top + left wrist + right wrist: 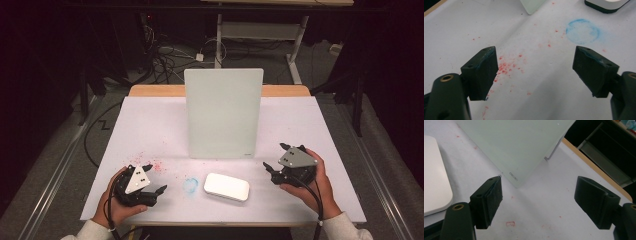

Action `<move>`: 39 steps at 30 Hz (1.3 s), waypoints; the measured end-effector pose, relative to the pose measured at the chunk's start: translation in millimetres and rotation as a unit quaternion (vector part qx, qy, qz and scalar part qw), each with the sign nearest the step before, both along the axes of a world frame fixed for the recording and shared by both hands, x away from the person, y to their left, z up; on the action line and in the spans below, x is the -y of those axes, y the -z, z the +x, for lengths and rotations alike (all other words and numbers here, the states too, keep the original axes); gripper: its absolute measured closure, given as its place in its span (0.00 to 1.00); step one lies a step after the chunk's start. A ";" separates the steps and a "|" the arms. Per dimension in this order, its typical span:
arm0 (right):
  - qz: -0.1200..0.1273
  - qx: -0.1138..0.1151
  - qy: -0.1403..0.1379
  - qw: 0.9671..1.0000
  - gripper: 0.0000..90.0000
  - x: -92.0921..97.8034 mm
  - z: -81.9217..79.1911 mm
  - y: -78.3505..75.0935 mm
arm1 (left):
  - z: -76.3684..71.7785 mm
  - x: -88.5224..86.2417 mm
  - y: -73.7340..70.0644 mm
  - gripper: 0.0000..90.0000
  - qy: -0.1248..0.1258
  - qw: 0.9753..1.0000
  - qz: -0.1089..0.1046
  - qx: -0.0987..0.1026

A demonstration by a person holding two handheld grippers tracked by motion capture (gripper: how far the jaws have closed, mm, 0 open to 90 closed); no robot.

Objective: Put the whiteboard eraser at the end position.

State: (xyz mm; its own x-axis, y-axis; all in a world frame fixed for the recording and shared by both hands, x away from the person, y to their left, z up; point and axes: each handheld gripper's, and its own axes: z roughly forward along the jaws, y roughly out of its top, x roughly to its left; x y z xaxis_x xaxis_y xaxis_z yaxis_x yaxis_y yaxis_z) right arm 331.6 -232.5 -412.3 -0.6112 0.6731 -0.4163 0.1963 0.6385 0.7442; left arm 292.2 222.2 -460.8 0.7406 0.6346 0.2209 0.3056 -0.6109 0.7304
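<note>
Two black hand-held grippers hover over a white paper-covered table, each with its jaws spread wide and nothing between them. The left gripper sits above scattered red chalk specks, near a smudged blue chalk ring. The right gripper points at an upright pale green glass board. Between the grippers lies a white rounded rectangular eraser block.
</note>
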 end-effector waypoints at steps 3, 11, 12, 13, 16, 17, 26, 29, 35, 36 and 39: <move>-0.001 0.002 0.007 1.000 0.26 6.7 -0.9 2.5 | -0.2 0.2 -0.2 0.22 0.000 1.000 0.000 0.000; 0.008 -0.010 0.008 1.000 0.25 21.8 -3.8 17.0 | -0.6 2.9 0.2 0.22 0.001 1.000 0.002 -0.001; 0.010 -0.010 0.010 1.000 0.25 23.4 -4.5 18.5 | -0.7 3.1 0.2 0.22 0.000 1.000 0.002 -0.001; 0.015 -0.012 0.012 1.000 0.25 25.1 -5.5 19.6 | -0.8 3.2 0.1 0.22 0.000 1.000 0.002 -0.001; 0.027 -0.008 0.009 1.000 0.24 31.2 -8.0 22.2 | -0.9 3.4 -0.2 0.22 -0.001 1.000 0.002 -0.001; 0.035 -0.009 0.010 0.999 0.23 32.9 -9.4 23.1 | -0.8 3.5 -0.3 0.22 -0.002 1.000 0.002 -0.001; 0.089 0.004 0.016 0.996 0.18 47.1 -22.3 39.0 | 3.8 6.4 -1.0 0.22 -0.011 1.000 0.004 0.006; 0.103 0.009 0.013 0.995 0.18 48.9 -25.7 45.8 | 5.2 5.9 -0.4 0.21 -0.011 1.000 0.004 0.007; 0.099 0.012 0.013 0.995 0.18 47.1 -27.8 48.3 | 1.7 4.5 -1.8 0.19 -0.019 1.000 0.005 0.021; 0.103 0.011 0.014 0.995 0.18 46.5 -28.1 47.9 | 1.5 4.6 -1.7 0.19 -0.020 1.000 0.006 0.022; 0.103 0.015 0.015 0.994 0.19 44.3 -28.9 45.5 | 1.4 4.7 -0.8 0.19 -0.019 1.000 0.009 0.021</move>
State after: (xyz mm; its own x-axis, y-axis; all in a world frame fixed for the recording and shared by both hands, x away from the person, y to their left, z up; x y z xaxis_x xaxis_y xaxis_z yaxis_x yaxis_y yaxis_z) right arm 302.7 -276.8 -457.8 -0.5796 0.7635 -0.2849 0.1885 0.4657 0.8646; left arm 293.6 217.5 -460.1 0.7065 0.6572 0.2627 0.2985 -0.6132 0.7314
